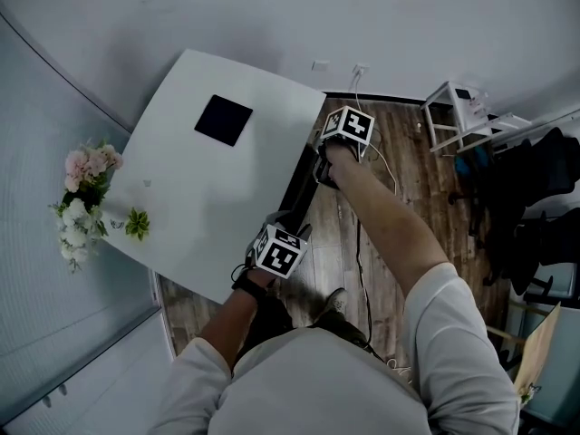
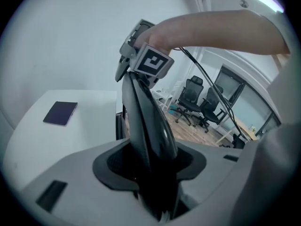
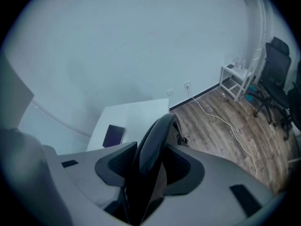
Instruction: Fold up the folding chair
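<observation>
Both tongs straddled the folding chair (image 2: 146,126): left tongs (image 2: 155,175) clamped on it, right tongs (image 3: 151,173) slightly apart, so it might twist loose against the table (image 1: 181,184).

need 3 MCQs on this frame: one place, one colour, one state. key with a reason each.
1. The dark pad lies: A on the white table; B on the floor; C in a drawer.
2. The chair is: A white; B black; C red.
3. Between the left hand-held gripper's jaws: A nothing; B a cable; C the chair's edge.
Key: 1A, it rests on the tabletop; 2B, black in every view; 3C, the edge fills the gap in the left gripper view.
</observation>
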A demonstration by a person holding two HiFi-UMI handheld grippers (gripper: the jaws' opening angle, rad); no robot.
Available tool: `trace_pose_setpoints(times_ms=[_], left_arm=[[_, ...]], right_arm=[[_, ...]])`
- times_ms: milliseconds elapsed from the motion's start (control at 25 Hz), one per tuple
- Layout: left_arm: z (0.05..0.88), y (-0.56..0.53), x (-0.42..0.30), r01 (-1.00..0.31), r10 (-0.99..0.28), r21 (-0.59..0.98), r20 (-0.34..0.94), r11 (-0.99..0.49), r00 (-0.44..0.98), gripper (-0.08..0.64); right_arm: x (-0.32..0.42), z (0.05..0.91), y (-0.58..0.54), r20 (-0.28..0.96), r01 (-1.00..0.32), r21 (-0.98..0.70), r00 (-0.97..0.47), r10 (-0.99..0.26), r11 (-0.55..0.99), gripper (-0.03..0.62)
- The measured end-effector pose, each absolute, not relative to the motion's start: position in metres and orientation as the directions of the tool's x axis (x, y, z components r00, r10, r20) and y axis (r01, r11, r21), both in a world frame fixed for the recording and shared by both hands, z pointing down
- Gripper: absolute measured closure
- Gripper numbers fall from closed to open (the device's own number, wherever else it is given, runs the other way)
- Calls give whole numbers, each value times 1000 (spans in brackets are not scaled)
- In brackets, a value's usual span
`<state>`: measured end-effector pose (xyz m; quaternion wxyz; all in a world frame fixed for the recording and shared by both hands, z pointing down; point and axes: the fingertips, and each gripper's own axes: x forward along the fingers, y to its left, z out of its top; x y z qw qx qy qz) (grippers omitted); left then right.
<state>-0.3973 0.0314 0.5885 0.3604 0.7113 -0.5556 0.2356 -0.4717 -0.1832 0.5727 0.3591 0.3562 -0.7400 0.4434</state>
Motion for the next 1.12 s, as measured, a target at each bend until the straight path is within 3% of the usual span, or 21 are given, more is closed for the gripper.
trace_pose_setpoints(times_ms=[280, 480, 800, 1120], left_arm=[[591, 42, -423, -969, -638, 224, 733, -100, 236, 362], [576, 55, -427, -985, -653, 148, 738, -90, 171, 347], [506, 42, -423, -999, -764, -31, 645, -30, 3, 339], [438, -8, -328, -992, -846, -46, 528, -115, 74, 339]], right_arm=[[-490, 561, -167, 753, -753, -526, -628, -197, 395, 375], [-458, 530, -155, 683, -677, -568, -705, -190, 468, 364], [-308, 449, -163, 514, -639, -431, -754, -408, 637, 407], [-121, 383, -156, 390, -723, -231, -682, -619, 651, 416]])
